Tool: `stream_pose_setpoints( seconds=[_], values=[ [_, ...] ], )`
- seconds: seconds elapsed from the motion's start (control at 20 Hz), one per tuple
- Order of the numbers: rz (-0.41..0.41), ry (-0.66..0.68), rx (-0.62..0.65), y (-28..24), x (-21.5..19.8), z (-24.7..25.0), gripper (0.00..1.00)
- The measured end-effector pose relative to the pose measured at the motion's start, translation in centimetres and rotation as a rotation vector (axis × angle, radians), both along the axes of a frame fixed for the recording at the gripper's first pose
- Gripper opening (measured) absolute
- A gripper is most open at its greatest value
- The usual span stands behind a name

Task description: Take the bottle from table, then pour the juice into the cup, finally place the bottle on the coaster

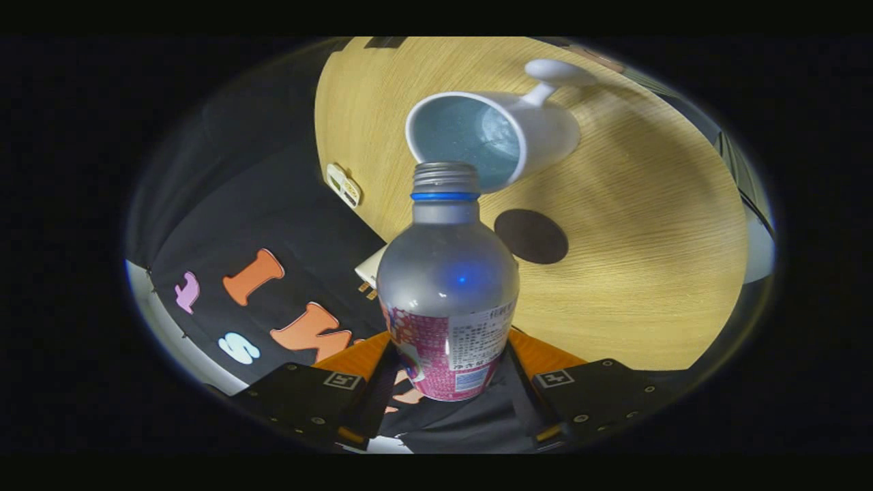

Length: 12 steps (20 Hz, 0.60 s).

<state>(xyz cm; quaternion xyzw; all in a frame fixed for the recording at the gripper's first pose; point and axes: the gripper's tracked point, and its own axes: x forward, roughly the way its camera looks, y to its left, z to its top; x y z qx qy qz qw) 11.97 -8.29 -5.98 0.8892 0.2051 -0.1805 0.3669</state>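
The hand-held gripper (447, 382) has both fingers clamped on the labelled lower body of a frosted silver bottle with a blue neck ring and open threaded mouth (447, 286). The bottle's long axis runs straight ahead from the fingers, its mouth pointing at a white handled ceramic cup with a pale blue interior (491, 136) just beyond, seemingly lined up for pouring. To the right, on the round light wooden table (648, 273), lies a dark round coaster (530, 236), bare, likely awaiting the bottle.
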Motion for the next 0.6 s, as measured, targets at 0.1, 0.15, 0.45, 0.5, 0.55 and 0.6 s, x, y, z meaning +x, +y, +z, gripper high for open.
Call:
stream_pose_setpoints(
  seconds=[0.1,0.15,0.45,0.5,0.55,0.6],
  values=[
    [-0.005,0.009,-0.02,-0.2,-0.2,-0.5,0.77],
    [-0.009,0.008,-0.04,-0.4,-0.2,-0.7,0.77],
    [0.0,-0.046,-0.292,-1.8,-0.1,-1.4,0.77],
    [0.015,-0.047,-0.343,-1.9,-0.1,-1.8,0.77],
    [0.035,-0.048,-0.391,-1.7,-0.2,-1.9,0.77],
    [0.051,-0.052,-0.442,-1.7,-0.3,-2.0,0.77]
  ],
)
